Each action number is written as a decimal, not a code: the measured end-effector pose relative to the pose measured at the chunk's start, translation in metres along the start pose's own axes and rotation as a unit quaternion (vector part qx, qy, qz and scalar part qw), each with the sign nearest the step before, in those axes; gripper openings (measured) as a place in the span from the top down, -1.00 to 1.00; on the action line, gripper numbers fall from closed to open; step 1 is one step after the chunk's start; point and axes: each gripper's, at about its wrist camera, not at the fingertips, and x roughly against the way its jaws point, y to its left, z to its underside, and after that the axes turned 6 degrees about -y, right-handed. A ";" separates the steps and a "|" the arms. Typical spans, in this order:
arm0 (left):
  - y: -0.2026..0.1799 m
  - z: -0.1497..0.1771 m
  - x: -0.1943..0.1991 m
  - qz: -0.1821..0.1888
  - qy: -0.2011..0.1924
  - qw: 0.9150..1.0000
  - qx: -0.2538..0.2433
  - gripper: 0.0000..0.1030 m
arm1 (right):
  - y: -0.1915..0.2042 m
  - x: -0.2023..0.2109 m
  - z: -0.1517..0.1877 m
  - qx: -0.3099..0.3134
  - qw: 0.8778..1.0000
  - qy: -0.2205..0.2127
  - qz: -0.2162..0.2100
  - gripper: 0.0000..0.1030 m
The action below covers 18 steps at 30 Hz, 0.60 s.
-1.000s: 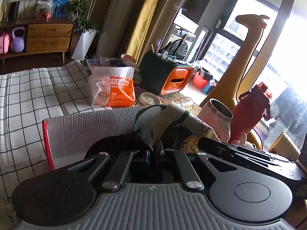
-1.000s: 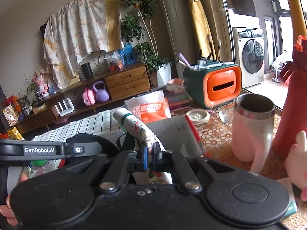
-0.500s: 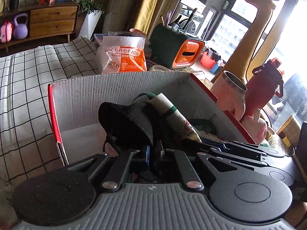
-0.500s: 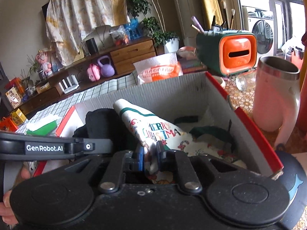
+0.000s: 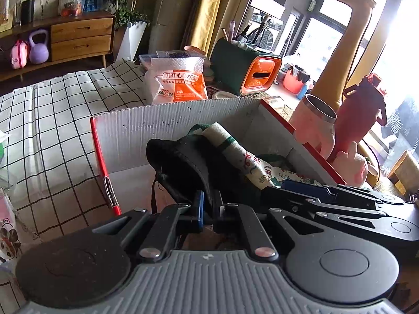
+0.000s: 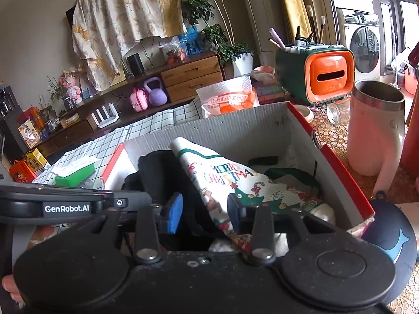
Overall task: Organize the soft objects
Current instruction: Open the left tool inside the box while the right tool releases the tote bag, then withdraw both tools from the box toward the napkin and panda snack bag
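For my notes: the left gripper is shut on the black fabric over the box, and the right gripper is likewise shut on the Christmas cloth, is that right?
Not quite. The right wrist view shows the right gripper open, the Christmas cloth lying loose between its fingers. The left gripper is indeed shut on the black fabric over the box.

A lived-in home, living room by the look of it. Wooden sideboard (image 6: pixel 193 76) with drawers along the wall, purple kettlebell (image 6: pixel 156 95) beneath it, potted plant (image 6: pixel 237 52) in a white planter, yellow curtains (image 5: pixel 209 13), washing machine (image 6: pixel 362 41) by the windows. Checked cloth (image 5: pixel 52 120) over the bench, tissue pack (image 5: pixel 180 81), brush holder (image 6: pixel 314 73), and pink mug (image 6: pixel 374 128).
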 end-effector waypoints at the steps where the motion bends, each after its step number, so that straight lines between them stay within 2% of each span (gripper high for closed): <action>1: -0.001 0.000 0.003 -0.004 -0.001 1.000 -0.002 0.89 | 0.002 0.004 0.000 0.002 1.000 -0.002 0.000 0.20; 8: -0.005 0.003 0.026 -0.008 -0.012 1.000 -0.006 0.72 | 0.013 0.027 -0.002 0.010 1.000 -0.010 0.006 0.02; 12: -0.005 0.007 0.044 -0.008 -0.022 1.000 -0.007 0.32 | 0.020 0.041 -0.002 0.015 1.000 -0.016 0.000 -0.06; 13: -0.005 0.008 0.049 -0.008 -0.026 1.000 -0.008 0.11 | 0.022 0.046 -0.002 0.015 1.000 -0.019 -0.002 -0.10; 15: -0.004 0.011 0.061 -0.013 -0.038 0.999 -0.006 -0.16 | 0.026 0.053 -0.002 0.016 1.000 -0.022 -0.006 -0.15; 18: -0.002 0.015 0.079 -0.017 -0.053 0.998 -0.007 -0.18 | 0.035 0.064 0.000 0.022 0.999 -0.028 -0.013 -0.22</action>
